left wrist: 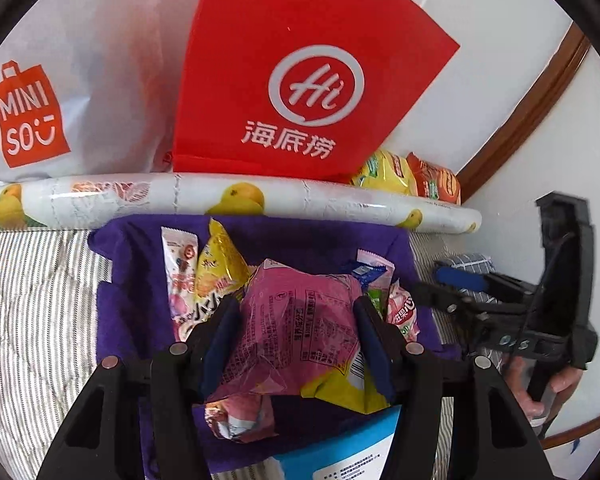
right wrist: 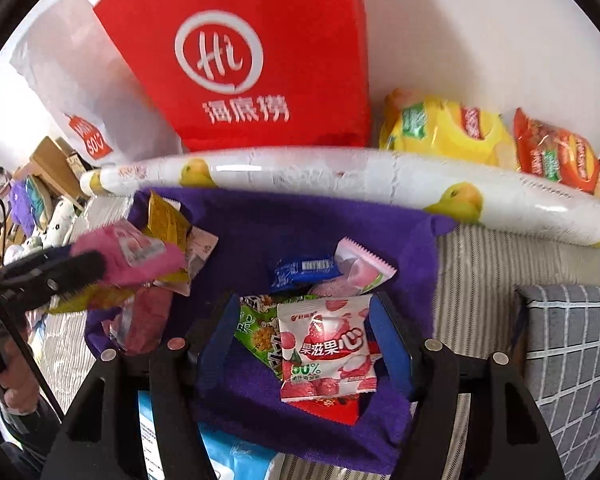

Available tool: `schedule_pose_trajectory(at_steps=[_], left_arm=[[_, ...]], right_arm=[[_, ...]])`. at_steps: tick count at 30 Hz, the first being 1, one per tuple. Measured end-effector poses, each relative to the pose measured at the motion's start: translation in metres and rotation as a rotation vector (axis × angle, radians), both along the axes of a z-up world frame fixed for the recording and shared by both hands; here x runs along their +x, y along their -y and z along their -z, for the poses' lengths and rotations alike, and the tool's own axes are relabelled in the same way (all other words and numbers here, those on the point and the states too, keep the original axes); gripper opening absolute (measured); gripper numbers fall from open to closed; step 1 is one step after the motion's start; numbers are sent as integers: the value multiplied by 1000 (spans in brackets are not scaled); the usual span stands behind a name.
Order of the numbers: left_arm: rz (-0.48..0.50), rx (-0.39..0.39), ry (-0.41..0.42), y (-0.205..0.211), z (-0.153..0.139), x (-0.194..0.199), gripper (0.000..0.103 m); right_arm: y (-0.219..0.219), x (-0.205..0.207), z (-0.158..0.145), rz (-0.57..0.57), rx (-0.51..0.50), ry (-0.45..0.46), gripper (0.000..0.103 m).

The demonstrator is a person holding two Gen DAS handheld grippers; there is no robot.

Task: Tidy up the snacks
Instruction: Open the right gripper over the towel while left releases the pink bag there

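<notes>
A purple cloth point(left wrist: 132, 304) point(right wrist: 260, 232) on the striped bed holds several snack packets. My left gripper point(left wrist: 296, 320) is shut on a pink snack packet point(left wrist: 300, 320) and holds it over the pile; it also shows in the right wrist view point(right wrist: 140, 260) at the left. My right gripper point(right wrist: 312, 344) is open around a white-and-red strawberry candy packet point(right wrist: 328, 344), with a green packet point(right wrist: 256, 328) beside it and a red one point(right wrist: 328, 404) under it. A blue packet point(right wrist: 300, 272) and a pink-white packet point(right wrist: 364, 268) lie further back. The right gripper shows at the right in the left wrist view point(left wrist: 460, 292).
A rolled sheet with yellow fruit print point(left wrist: 220, 200) point(right wrist: 340, 176) lies behind the cloth. A red Haidilao bag point(left wrist: 300, 80) point(right wrist: 240, 60) and a white Miniso bag point(left wrist: 60, 100) stand against the wall. Yellow point(right wrist: 444, 128) and orange point(right wrist: 556, 152) snack bags lie at the back right. A grey checked cushion point(right wrist: 572, 344) lies at the right.
</notes>
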State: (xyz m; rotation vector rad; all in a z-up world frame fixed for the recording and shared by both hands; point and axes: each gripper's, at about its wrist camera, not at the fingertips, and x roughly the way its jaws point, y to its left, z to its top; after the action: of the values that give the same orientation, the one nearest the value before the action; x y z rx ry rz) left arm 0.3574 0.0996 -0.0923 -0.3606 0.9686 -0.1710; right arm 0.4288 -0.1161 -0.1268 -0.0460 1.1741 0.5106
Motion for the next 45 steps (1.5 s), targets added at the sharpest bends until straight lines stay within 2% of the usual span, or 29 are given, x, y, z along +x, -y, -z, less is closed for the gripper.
schedule_pose_trajectory(at_steps=[7, 22, 34, 37, 45], left_arm=[[0, -11, -41, 14, 14, 4, 57], [-3, -20, -84, 20, 27, 9, 57], [-2, -6, -98, 22, 27, 13, 60], [-9, -6, -89, 19, 24, 11, 64], [-18, -2, -65, 13, 14, 4, 65]], right_arm=[[12, 1, -14, 37, 39, 21, 66], [6, -5, -18, 27, -9, 67, 66], [8, -6, -22, 36, -4, 71, 66], [8, -6, -22, 34, -4, 69, 66], [4, -9, -26, 29, -9, 78, 66]])
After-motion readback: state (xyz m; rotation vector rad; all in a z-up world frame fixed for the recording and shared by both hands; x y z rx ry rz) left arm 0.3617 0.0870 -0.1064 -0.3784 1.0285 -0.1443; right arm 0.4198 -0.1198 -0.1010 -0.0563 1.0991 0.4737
